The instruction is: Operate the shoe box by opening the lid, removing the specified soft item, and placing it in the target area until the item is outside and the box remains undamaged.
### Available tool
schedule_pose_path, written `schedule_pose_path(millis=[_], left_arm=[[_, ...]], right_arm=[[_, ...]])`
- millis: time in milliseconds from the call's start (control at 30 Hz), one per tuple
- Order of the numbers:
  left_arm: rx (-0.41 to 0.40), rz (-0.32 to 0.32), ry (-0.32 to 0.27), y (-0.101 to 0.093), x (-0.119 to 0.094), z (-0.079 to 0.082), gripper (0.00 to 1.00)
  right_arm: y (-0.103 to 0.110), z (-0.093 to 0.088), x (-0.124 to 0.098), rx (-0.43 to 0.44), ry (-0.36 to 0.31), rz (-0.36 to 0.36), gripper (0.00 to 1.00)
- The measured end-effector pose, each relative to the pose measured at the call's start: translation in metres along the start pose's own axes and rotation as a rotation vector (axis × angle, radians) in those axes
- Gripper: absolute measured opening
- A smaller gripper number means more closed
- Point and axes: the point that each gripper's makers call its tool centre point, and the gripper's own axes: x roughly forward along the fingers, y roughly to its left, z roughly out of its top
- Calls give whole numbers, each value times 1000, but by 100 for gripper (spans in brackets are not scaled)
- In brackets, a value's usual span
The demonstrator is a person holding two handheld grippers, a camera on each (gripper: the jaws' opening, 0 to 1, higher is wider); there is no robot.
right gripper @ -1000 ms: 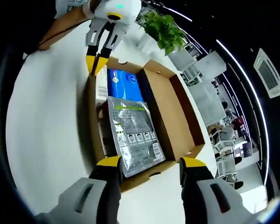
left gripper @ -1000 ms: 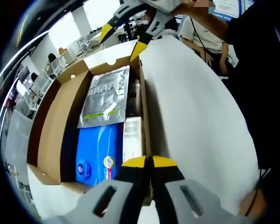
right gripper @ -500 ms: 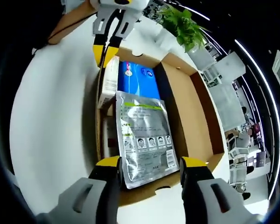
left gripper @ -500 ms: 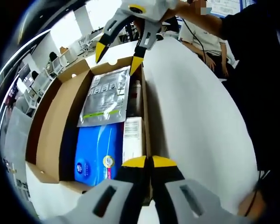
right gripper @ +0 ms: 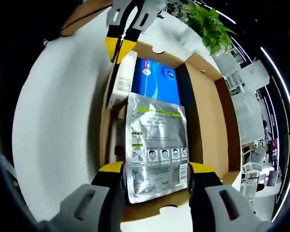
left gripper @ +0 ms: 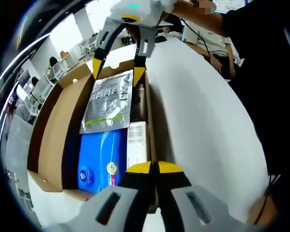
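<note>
Silver pouch lies flat on top inside the open box, over a blue pack and a white carton. Right gripper: jaws apart, straddling the pouch's near edge. Left gripper: jaws together on the box's side wall, apparently steadying it. Judgement: lower until both tips bracket the pouch's edge, close on the pouch alone, lift straight up, clear of the cardboard.

An open-plan office: beyond the white counter's far edge stand rows of desks and chairs, seated people, and a potted plant.
</note>
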Motion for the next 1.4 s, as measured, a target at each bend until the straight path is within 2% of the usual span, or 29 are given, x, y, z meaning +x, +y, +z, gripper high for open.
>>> schedule_pose_path(millis=[167,267,333,367,533,667,733,767,833,1000,1067,1200,1233,1400], left_arm=[[-10,-1,-2,0,0,0,2],[-9,3,6,-1,0,0,2],[-5,3,12,-1,0,0,2],[-4,4,11,-1,0,0,2],[3,-1,1,0,0,0,2],[-1,-9,-12,0,0,0,2],[-7,-11,-14,1,0,0,2],[-20,-12,-16,1,1,0,2],[-18,-9,-12,1,1,0,2],[-23,-12,-16,1,1,0,2],[-22,-13,-15,1,1,0,2],[-39,-8,-5,2,1,0,2],[-37,-7,-3,2,2,0,2],[-17,-19,7,2,2,0,2]], right_arm=[[-5,4,-12,2,-6,-98,55],[-7,4,-11,61,-34,-154,53],[-4,1,-10,109,-45,-182,49],[-8,0,-12,116,-51,-220,49],[-13,3,-20,103,-65,-327,51],[-16,2,-24,136,-80,-384,52],[-15,1,-24,144,-80,-385,53],[-20,1,-28,144,-84,-443,54],[-24,2,-29,121,-83,-502,56],[-28,8,-39,1,-58,-659,53],[-23,10,-41,-8,-52,-686,51],[-28,8,-42,22,-47,-677,54],[-30,6,-43,54,-57,-672,55],[-29,3,-39,84,-68,-658,53]])
